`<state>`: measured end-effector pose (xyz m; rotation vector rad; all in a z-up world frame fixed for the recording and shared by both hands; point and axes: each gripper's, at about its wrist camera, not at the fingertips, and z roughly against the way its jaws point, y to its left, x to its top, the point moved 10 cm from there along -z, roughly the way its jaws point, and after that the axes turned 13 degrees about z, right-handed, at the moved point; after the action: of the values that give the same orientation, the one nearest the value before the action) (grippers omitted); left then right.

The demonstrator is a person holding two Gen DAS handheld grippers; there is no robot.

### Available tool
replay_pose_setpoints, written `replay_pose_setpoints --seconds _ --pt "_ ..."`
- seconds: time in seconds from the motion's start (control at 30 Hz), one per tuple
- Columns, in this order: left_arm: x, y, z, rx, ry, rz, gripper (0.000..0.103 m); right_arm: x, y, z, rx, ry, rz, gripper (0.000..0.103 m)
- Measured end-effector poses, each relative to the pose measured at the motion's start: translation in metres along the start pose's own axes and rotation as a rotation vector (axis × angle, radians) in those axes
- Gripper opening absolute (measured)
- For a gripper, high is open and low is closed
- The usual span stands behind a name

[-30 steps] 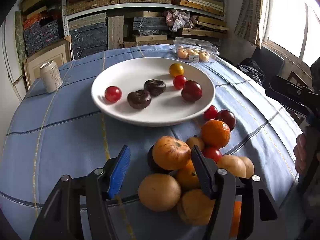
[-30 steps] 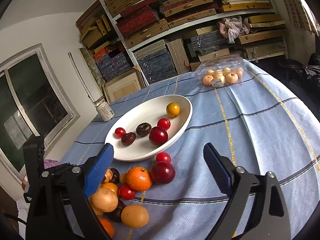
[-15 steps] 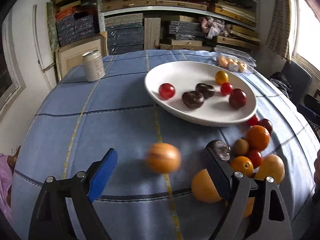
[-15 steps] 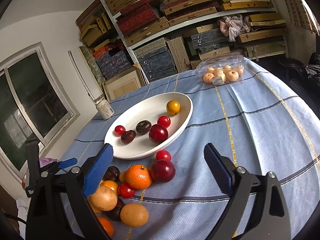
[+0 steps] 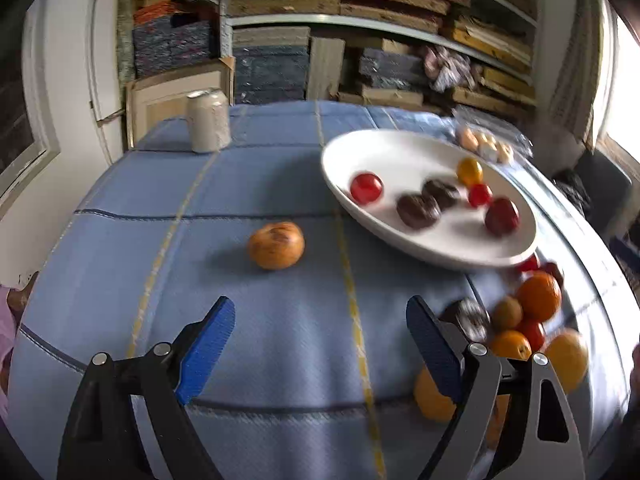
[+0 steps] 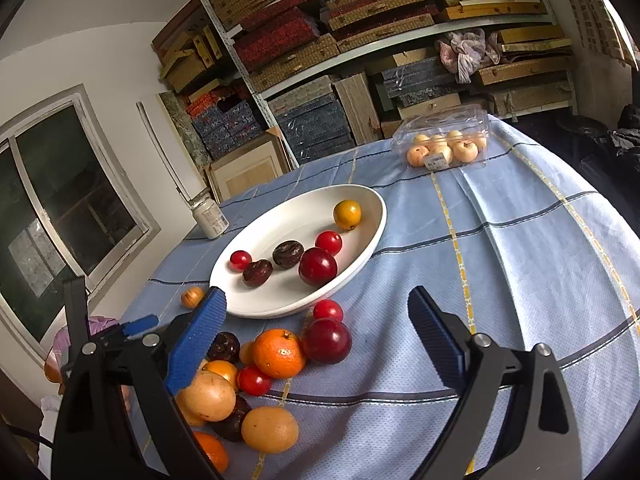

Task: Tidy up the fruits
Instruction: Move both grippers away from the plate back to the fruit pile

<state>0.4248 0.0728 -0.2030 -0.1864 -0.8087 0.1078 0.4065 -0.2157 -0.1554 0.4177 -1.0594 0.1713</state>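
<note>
Storeroom, shelves [image 6: 360, 40] of stacked boxes

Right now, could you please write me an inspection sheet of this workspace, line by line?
Surface: round table under a blue checked cloth.
Job's things: white plate holding six small fruits; a fruit pile on the cloth beside it; one orange fruit lying alone.
Clutter: can; clear box of pale fruits.
Grippers: left gripper open, its jaws have just been opening, nothing between them; right gripper open, empty.
Cables: nothing seen.
Surroundings: shelves of stacked boxes, window.
</note>
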Motion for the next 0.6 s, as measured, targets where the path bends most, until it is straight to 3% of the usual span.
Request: replay_pose_setpoints --seconds 0.23,0.4,0.6 --pt "0.021 0.023 -0.019 0.061 -0.025 0.051 0.088 -0.001 0.002 0.0 -0.002 0.008 0.007 0.09" --pt "0.03 0.039 -0.027 0.028 -0.012 0.137 0.088 -0.003 0.005 -0.002 -0.002 0.016 0.019 0.09" --pt "0.027 0.017 -0.026 0.013 -0.016 0.043 0.088 -0.004 0.006 -0.002 -0.002 0.019 0.022 0.09"
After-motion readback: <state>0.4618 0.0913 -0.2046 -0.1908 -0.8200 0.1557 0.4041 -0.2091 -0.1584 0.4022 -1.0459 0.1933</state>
